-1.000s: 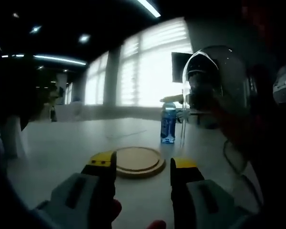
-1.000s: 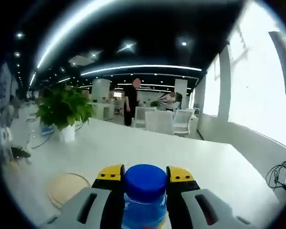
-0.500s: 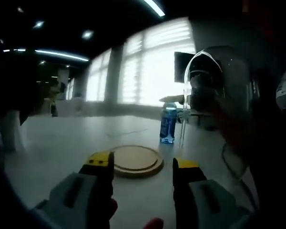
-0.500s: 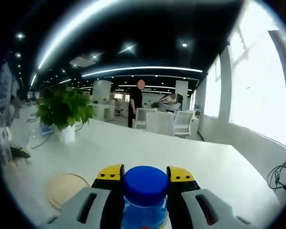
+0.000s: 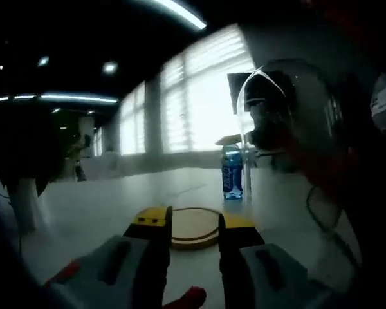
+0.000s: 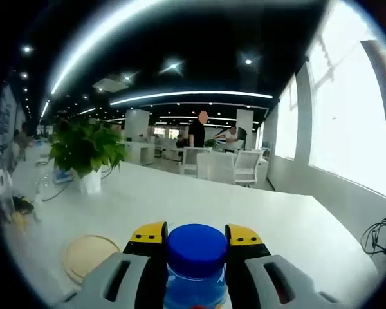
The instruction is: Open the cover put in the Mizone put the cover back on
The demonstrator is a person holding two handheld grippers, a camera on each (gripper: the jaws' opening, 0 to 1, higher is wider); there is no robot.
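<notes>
In the right gripper view, the right gripper [image 6: 196, 239] is shut on the Mizone bottle [image 6: 196, 283] just under its blue cap [image 6: 197, 246]. The left gripper view shows the same bottle [image 5: 231, 172] standing upright on the white table [image 5: 103, 206], beyond a round wooden base [image 5: 193, 226]. That base also lies at the lower left of the right gripper view as a wooden base [image 6: 90, 255]. The left gripper [image 5: 194, 222] hovers low in front of the base, open, with nothing between its jaws. A clear dome cover [image 5: 289, 116] looms close on the right; what holds it is hidden.
A potted green plant [image 6: 87, 151] stands at the far left of the table [image 6: 244, 212], with cables beside it. White chairs [image 6: 228, 166] and people stand beyond the far edge. Bright windows [image 5: 193, 96] run along one side. A red glove [image 5: 186, 299] shows under the left jaws.
The left gripper's jaws have drawn closer together, and its view has shifted towards the wooden base. The right gripper keeps still on the bottle. A person in the background has walked to the right.
</notes>
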